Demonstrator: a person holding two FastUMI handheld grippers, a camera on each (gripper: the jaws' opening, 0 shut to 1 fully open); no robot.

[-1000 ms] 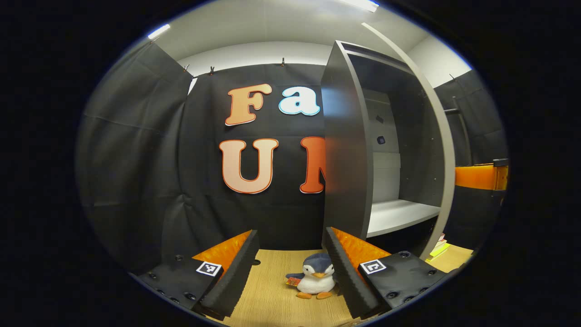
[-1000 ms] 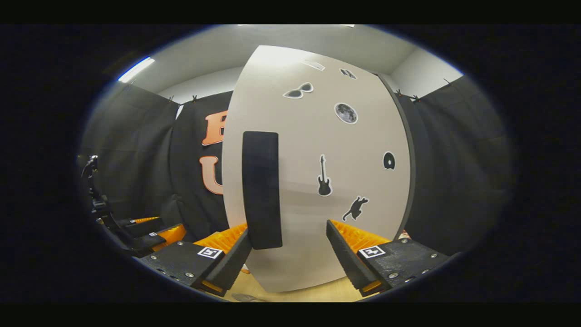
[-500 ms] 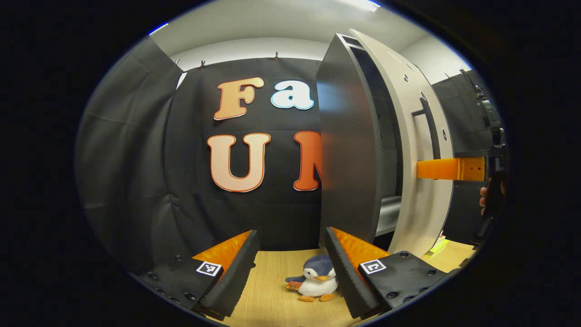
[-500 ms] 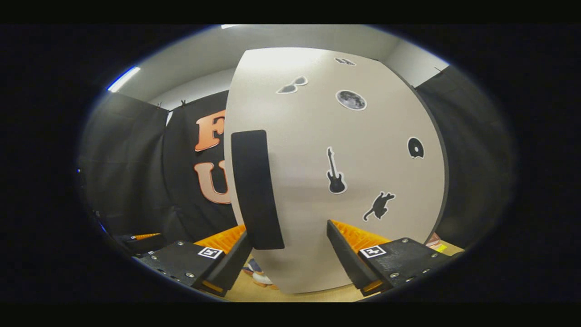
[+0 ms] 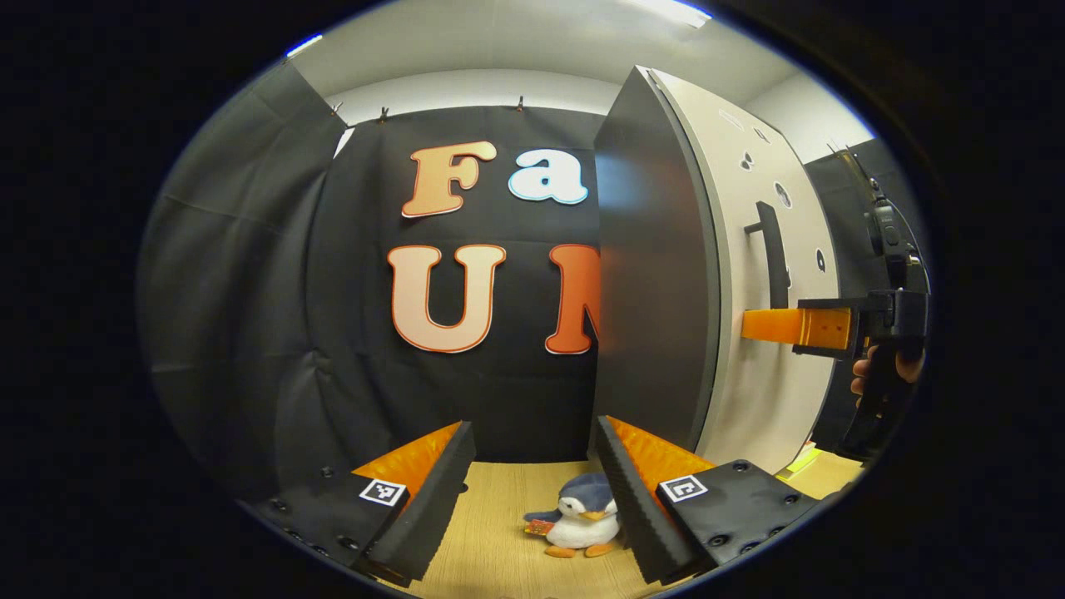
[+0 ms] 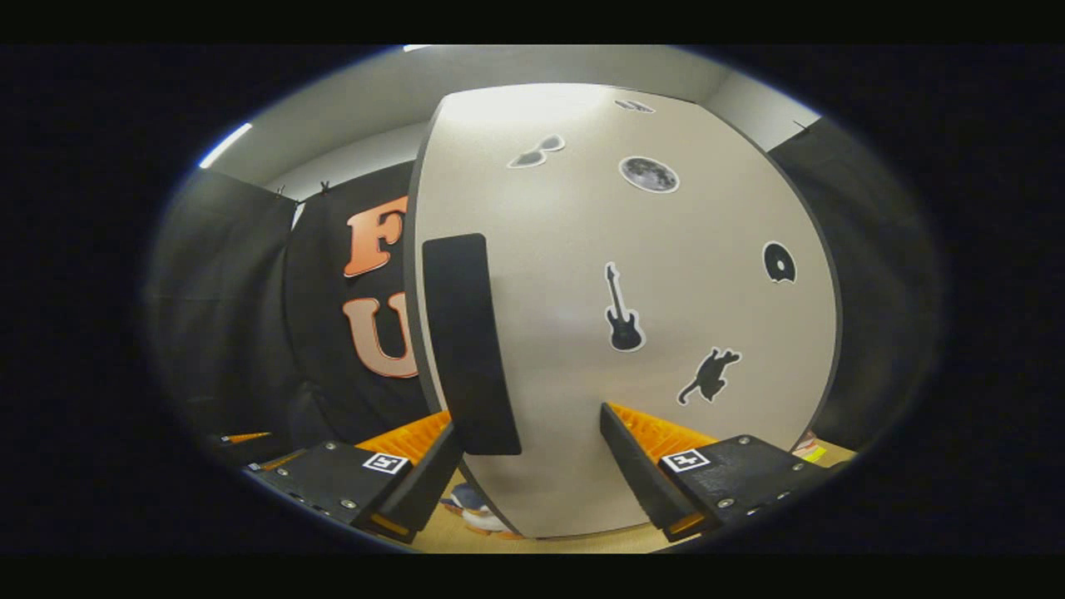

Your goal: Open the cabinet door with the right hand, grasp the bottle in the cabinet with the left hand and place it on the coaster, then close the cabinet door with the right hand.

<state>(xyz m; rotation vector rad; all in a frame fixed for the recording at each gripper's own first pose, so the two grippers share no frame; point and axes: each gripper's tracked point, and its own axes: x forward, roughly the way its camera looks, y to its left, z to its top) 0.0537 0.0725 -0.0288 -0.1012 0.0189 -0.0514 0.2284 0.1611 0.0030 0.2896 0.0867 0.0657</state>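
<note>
My right gripper is spread wide, its fingers against the closed cabinet door beside the handle; my left gripper hangs released above the penguin toy.

Staged recording booth: black cloth walls clipped up around a sticker-covered cabinet, plush penguin on the desk beside it.

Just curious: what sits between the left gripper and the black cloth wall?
A blue-grey and white plush penguin on the wooden table, in the left gripper view.
</note>
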